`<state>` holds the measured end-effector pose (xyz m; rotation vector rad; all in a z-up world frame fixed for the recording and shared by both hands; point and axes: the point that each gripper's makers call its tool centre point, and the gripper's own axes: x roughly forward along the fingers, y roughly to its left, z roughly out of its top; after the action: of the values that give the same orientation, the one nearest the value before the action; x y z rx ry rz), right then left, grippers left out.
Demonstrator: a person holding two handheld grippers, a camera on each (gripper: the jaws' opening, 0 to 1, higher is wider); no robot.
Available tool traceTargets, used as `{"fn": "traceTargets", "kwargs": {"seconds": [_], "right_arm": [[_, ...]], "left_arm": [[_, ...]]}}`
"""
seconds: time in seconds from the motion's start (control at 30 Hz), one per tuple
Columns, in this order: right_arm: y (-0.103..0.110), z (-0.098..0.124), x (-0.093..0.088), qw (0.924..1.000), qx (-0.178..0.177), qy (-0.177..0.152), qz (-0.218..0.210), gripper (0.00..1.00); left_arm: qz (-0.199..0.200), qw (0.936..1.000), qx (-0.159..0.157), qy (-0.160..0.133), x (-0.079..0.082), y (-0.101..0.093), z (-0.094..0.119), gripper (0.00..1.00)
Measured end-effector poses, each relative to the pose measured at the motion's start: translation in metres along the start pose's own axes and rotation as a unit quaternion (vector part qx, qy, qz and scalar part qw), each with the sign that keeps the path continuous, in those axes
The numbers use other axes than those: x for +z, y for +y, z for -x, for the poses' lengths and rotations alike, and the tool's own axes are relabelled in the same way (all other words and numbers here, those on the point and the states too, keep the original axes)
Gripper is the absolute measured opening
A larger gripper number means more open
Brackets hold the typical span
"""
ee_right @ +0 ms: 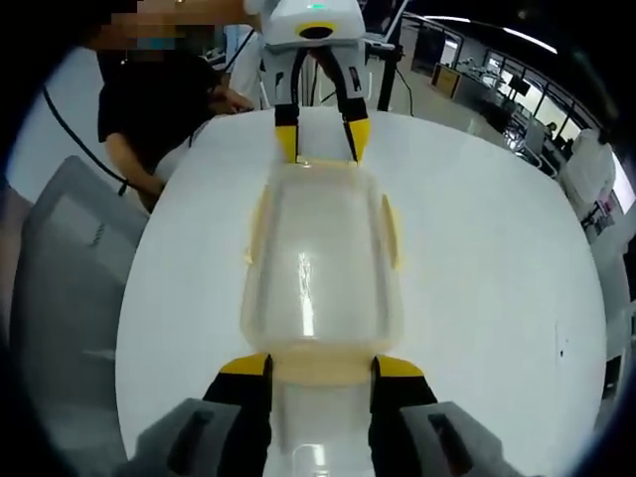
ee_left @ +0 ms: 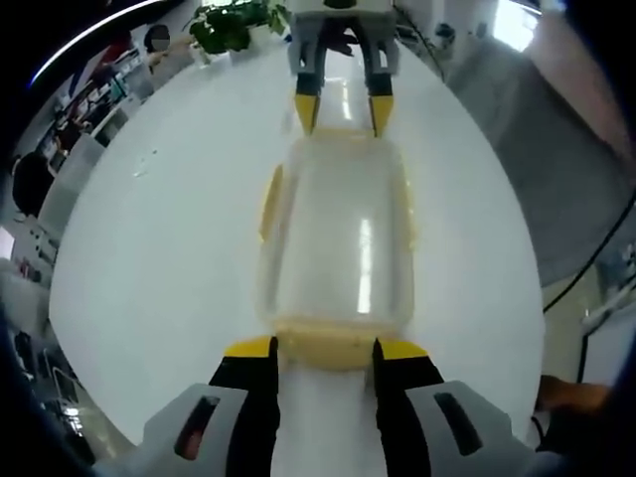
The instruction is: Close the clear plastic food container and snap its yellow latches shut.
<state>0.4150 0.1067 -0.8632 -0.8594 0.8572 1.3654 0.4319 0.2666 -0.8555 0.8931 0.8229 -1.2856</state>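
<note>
The clear container [ee_left: 338, 234] lies lengthwise between both grippers, each one's open fingers straddling an end latch.

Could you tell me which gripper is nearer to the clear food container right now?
Neither: left gripper and right gripper each straddle an end latch of the container, at opposite ends.

The food container [ee_left: 338, 238] is showing clear, slightly frosted plastic, its lid glossy and catching a bright streak of light. Its yellow latches [ee_left: 269, 204] are looking like smooth opaque plastic. The table [ee_left: 169, 258] is presenting a smooth white surface with a soft sheen, reflecting light near the far tool. The left tool [ee_left: 325, 348] is displaying matt black jaws with yellow tips and grey plastic housings; the right tool [ee_right: 320, 366] is showing the same finishes.
</note>
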Motion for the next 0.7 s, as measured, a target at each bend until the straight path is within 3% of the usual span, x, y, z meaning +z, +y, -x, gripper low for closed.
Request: {"fn": "traceTargets", "kwargs": {"seconds": [0.7], "right_arm": [[-0.003, 0.023, 0.004, 0.9994, -0.028, -0.012, 0.015, 0.35]], "left_arm": [[-0.017, 0.9997, 0.016, 0.003, 0.017, 0.006, 0.020, 0.35]]}}
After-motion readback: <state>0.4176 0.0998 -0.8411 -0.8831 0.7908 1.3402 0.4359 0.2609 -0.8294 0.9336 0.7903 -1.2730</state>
